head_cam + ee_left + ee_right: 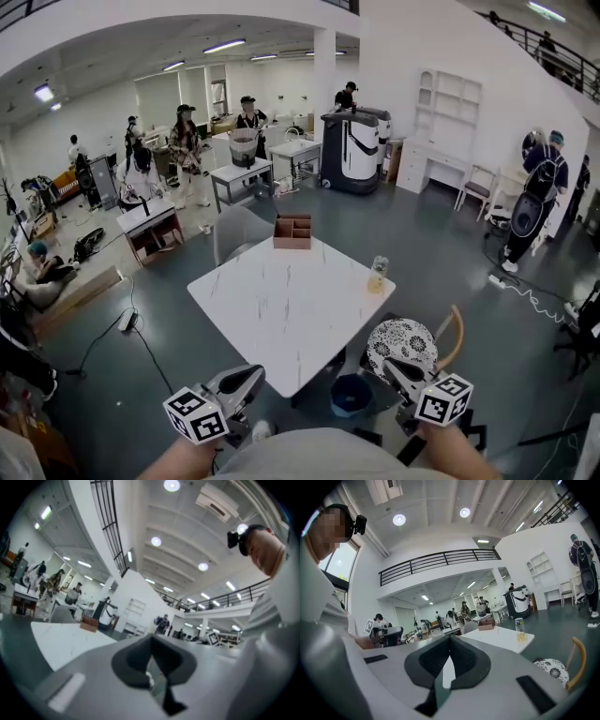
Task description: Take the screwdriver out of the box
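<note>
Left gripper (253, 373): jaws together, empty, lower left.
Right gripper (390, 364): jaws together, empty, lower right.
Box (292, 231): brown, far edge of the table (281, 300), upper centre; contents unseen.
Cubes (197, 415): black-and-white square markers.

A white, faintly veined square table (281, 305) carries a brown cardboard box (292, 232) (far edge) and a clear jar of yellowish liquid (378, 274) at its right corner.

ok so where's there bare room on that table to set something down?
Nearly the whole white table is bare: everything from the near edge up to the cardboard box at the far edge, and left of the bottle at the right corner. Only those two spots are taken. A cushioned chair crowds the near-right side.
</note>
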